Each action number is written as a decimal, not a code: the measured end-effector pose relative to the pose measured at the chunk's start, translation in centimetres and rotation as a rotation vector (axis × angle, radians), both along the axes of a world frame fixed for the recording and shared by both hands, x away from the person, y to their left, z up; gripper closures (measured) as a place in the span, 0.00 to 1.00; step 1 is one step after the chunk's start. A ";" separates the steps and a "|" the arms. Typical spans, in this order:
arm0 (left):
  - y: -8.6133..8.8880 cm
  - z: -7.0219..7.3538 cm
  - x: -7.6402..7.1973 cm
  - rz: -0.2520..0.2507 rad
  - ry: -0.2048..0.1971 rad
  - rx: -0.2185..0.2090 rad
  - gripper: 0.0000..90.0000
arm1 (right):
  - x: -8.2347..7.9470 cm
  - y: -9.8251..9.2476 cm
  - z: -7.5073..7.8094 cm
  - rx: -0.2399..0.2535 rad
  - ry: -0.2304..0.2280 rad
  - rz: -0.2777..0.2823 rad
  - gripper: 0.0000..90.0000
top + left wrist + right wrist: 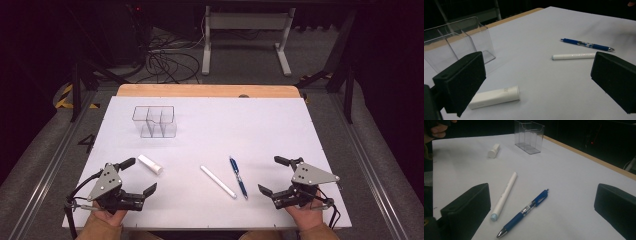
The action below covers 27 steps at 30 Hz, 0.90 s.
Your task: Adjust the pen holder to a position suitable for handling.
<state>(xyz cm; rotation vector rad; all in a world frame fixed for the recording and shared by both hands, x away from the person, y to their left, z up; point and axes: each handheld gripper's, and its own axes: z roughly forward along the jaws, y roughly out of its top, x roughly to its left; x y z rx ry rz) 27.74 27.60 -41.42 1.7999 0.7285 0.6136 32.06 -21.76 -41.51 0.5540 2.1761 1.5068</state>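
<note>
White board (280,120) covered the table, and both grippers sat close to its near edge, each held in a hand. The left gripper (136,176) had its jaws spread wide with nothing between them; the right gripper (272,175) stood the same, wide and empty. Bare surface lay between the two grippers, and more of it beyond the right jaws toward the far wooden strip (207,90) that bordered the board.

Just ahead of the left jaws, nearer the far one, lay a short white tube (150,164), apart from both pads; in the left gripper view it (495,96) showed low between the jaws, close to the left-hand one. Ahead of the right jaws, toward the middle of the board, lay a blue pen (238,176) and beside it a white pen (218,181), near each other but apart. In the right gripper view the blue pen (524,213) lay between the jaws, its metal tip nearest, with the white pen (504,195) by the left-hand jaw.

Farthest, well beyond the left jaws, stood a clear plastic holder (154,121) with compartments, upright.
</note>
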 end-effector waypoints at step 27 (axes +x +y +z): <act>0.0 0.4 0.0 -0.021 0.009 0.018 0.04 | 0.2 0.3 -0.4 -0.003 0.016 0.013 0.01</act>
